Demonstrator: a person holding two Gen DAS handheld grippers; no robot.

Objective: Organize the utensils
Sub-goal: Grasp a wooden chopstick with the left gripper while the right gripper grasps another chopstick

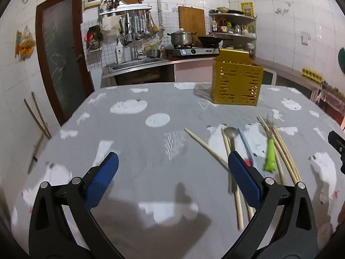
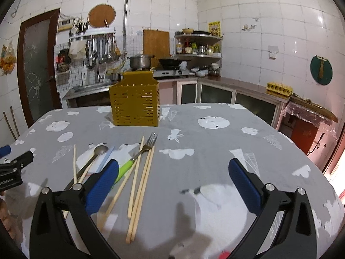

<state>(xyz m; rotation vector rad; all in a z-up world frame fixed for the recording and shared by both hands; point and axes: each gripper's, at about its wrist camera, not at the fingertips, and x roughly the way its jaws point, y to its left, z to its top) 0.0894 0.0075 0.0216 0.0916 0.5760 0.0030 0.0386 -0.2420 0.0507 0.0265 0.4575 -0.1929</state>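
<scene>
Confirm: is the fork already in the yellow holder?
No. In the right wrist view the fork with the green handle lies flat on the tablecloth among the chopsticks, nearer the camera than the yellow holder.

Your right gripper (image 2: 173, 173) hovers wide open over the table (image 2: 215, 136); fork (image 2: 141, 153), spoon (image 2: 94, 157) and chopsticks (image 2: 141, 190) lie left, before the yellow holder (image 2: 134, 104).
</scene>
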